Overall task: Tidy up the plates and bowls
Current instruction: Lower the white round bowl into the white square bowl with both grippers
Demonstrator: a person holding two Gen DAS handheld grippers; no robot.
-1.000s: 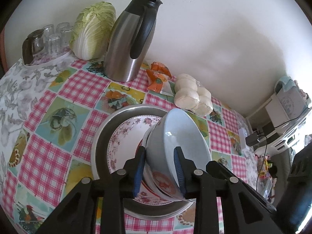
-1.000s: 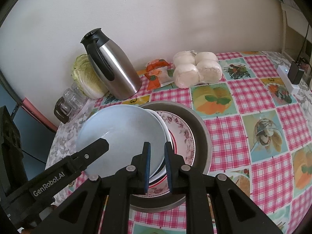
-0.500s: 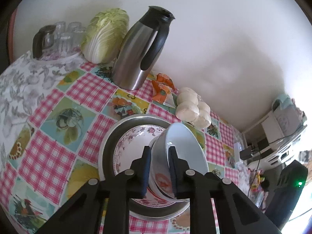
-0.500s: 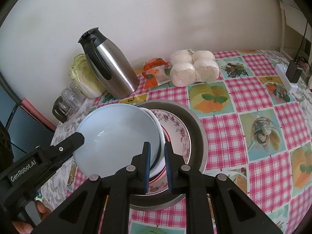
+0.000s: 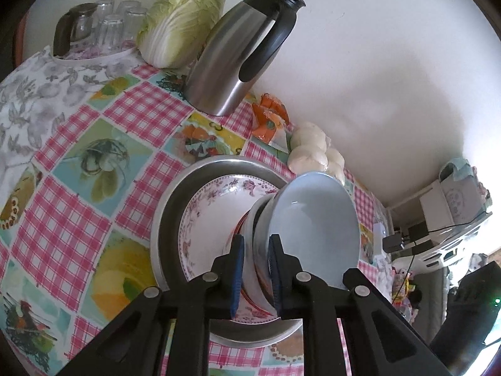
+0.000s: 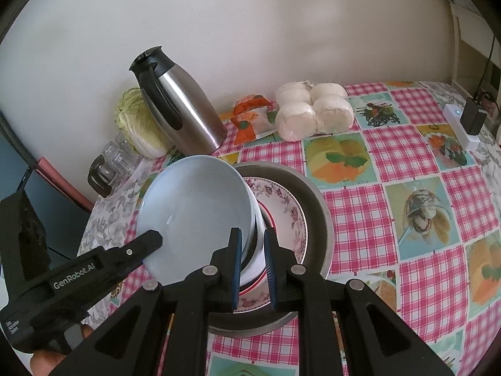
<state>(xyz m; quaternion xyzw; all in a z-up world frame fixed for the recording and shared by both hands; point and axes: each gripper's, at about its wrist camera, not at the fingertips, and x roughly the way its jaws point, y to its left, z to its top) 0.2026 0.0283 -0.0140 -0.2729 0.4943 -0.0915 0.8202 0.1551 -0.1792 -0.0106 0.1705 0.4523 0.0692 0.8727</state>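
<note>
Left gripper [image 5: 254, 269]: jaws, wide 1 second ago with the bowl wall loose between them, are now clamped on the near rim of the pale blue glazed ceramic bowl [image 5: 313, 219]. The view has also rolled, so the wrist turned while the jaws shut. Judgement: the grasp is complete and the bowl is ready to lift off the stack.

Right gripper [image 6: 253, 266]: unchanged over that second, jaws narrow. The edges of the blue bowl and of a white bowl [image 6: 255, 216] nested under it lie in the slot; I cannot tell whether the pads press on them or merely bracket them.

Position: the blue bowl sits atop the white bowl, above a floral-rimmed pink-and-white plate [image 5: 216, 206], all inside a round grey metal basin [image 5: 175, 200]. The basin stands mid-bench on the checked pink tablecloth, nearer the front edge than the wall edge.

Orientation: the bowl is tilted, not level. In the right wrist view its mouth opens up and toward the left end of the bench, where the left gripper [image 6: 103, 263] holds the lower rim. Round, so no long axis; its symmetry axis leans well off vertical.

Risk, judged: the 2 nested bowls may lift together.
</note>
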